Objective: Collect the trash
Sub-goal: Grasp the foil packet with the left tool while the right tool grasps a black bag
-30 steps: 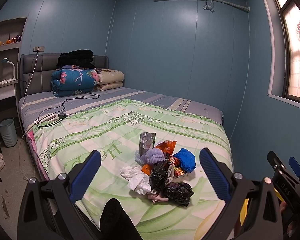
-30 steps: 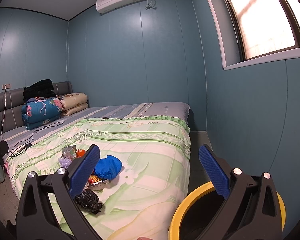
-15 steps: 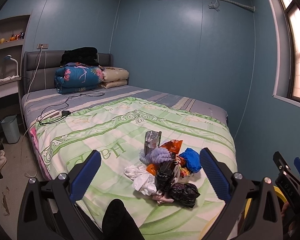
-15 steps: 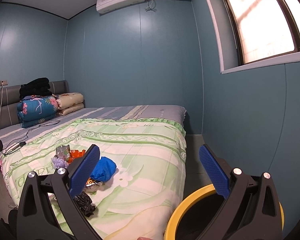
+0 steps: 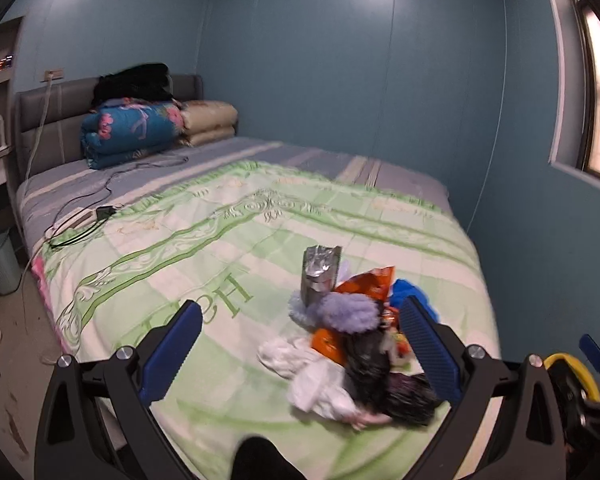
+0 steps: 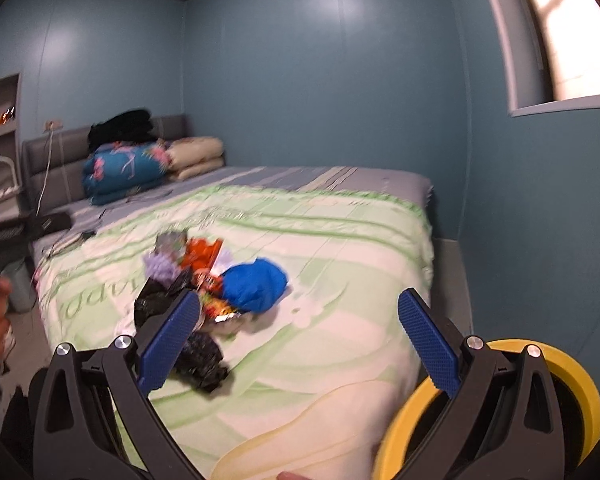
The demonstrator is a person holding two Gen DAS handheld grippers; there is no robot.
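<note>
A pile of trash lies on the green bedspread (image 5: 188,264): a silver foil pouch (image 5: 319,273), a purple fluffy wad (image 5: 346,312), an orange wrapper (image 5: 370,282), a blue bag (image 6: 254,286), black plastic bags (image 5: 384,380) and white tissue (image 5: 308,372). My left gripper (image 5: 300,354) is open and empty, just in front of the pile. My right gripper (image 6: 298,344) is open and empty, above the bed's near right part. A yellow-rimmed bin (image 6: 572,380) stands on the floor by the bed's right corner, behind the right finger.
Folded quilts (image 5: 140,130) and pillows (image 5: 210,122) lie at the headboard. Cables and a charger (image 5: 104,212) lie on the bed's left side. A small pale bin (image 5: 0,266) stands on the floor at the left. Blue walls close the far and right sides.
Both grippers have tilted down and moved closer to the trash pile, which now appears larger. Both stay open. The right view has swung left toward the pile.
</note>
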